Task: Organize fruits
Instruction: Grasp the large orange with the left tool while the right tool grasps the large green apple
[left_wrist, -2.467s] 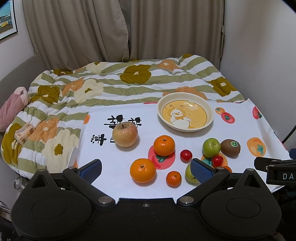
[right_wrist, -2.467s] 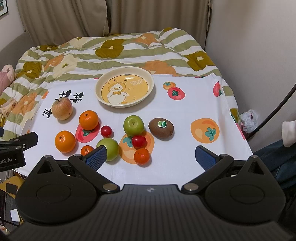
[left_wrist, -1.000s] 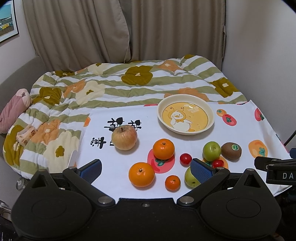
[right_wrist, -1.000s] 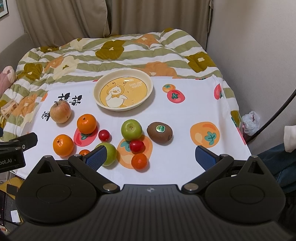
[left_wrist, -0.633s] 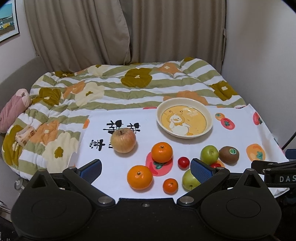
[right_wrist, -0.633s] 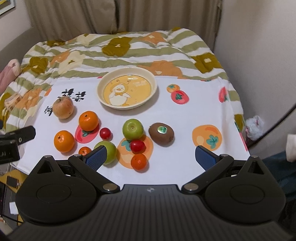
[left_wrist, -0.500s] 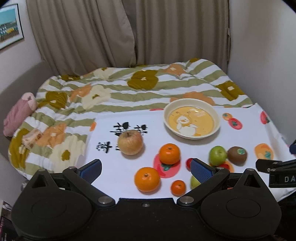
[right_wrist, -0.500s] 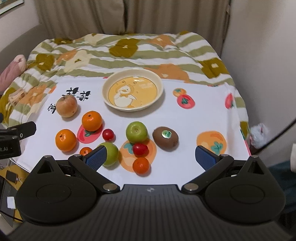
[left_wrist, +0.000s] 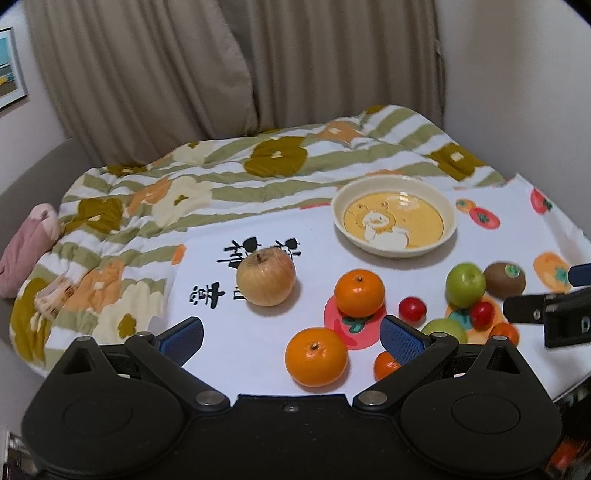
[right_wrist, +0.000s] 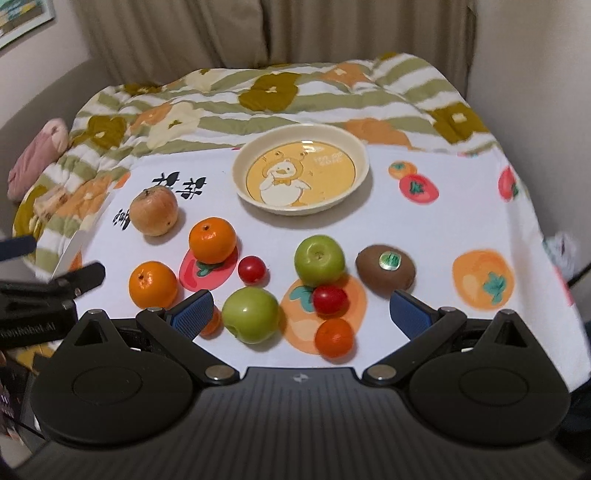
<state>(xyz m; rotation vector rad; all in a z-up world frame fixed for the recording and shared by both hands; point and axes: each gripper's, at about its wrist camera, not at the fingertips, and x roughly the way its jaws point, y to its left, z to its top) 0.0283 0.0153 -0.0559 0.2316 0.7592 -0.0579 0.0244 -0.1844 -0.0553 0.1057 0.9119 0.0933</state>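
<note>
Your right gripper (right_wrist: 301, 314), jaws spread and holding nothing, sits nearest the green apple (right_wrist: 250, 314) at the cloth's (right_wrist: 424, 229) near edge, just ahead-left.

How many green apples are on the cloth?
2. One green apple sits left of the kiwi; the other lies nearer, by the right gripper. None seems hidden.
</note>
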